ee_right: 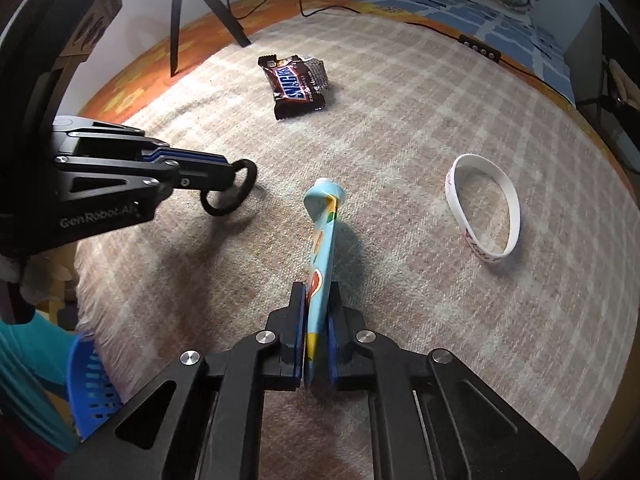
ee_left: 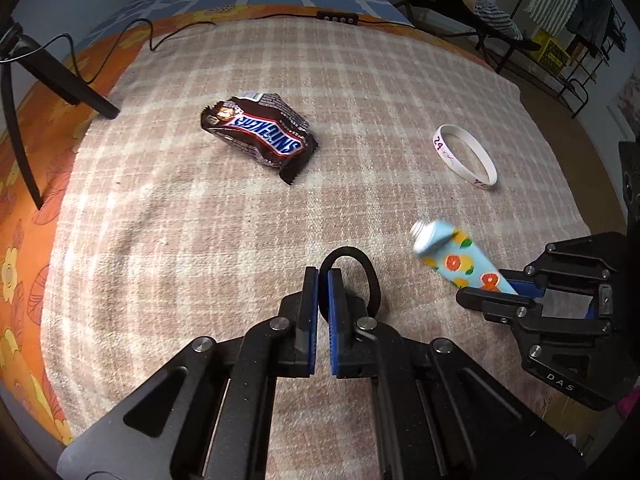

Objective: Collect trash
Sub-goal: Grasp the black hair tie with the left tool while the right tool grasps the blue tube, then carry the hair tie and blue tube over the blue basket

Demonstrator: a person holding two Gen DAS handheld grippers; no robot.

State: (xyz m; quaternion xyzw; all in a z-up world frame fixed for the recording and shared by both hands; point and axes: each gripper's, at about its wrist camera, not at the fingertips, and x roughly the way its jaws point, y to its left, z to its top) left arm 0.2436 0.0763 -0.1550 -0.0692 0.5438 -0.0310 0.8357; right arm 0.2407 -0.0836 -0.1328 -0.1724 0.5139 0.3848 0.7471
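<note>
Left wrist view: the left gripper [ee_left: 323, 276] has its fingers closed on a black hair tie [ee_left: 362, 270], pinching one side of the loop while the rest of it lies on the blanket [ee_left: 200, 240]. Just to its right, the right gripper [ee_left: 502, 288] is clamped on the flat end of a blue tube [ee_left: 456, 254] printed with orange fruit slices; the capless neck points up and away, lifted off the blanket.

From the right wrist view, the tube [ee_right: 322, 248] stands on edge between the closed fingers [ee_right: 296, 320], and the left gripper [ee_right: 230, 172] shows from the side with the hair tie [ee_right: 228, 190] hanging at its tip.

As for progress, two pieces look gripped but neither is put anywhere yet. A chocolate bar wrapper [ee_left: 258, 134] lies untouched farther up the blanket, and a white wristband [ee_left: 466, 156] sits well apart to the right; whether that counts as trash I cannot say. A blue basket [ee_right: 90, 388] at the lower left edge is probably where things go.

The surface is a bed: a beige checked blanket over an orange flowered sheet [ee_left: 24, 240], with a black cable [ee_left: 180, 28] and tripod legs [ee_right: 200, 8] at the far side, and a chair and a clothes rack beyond.
</note>
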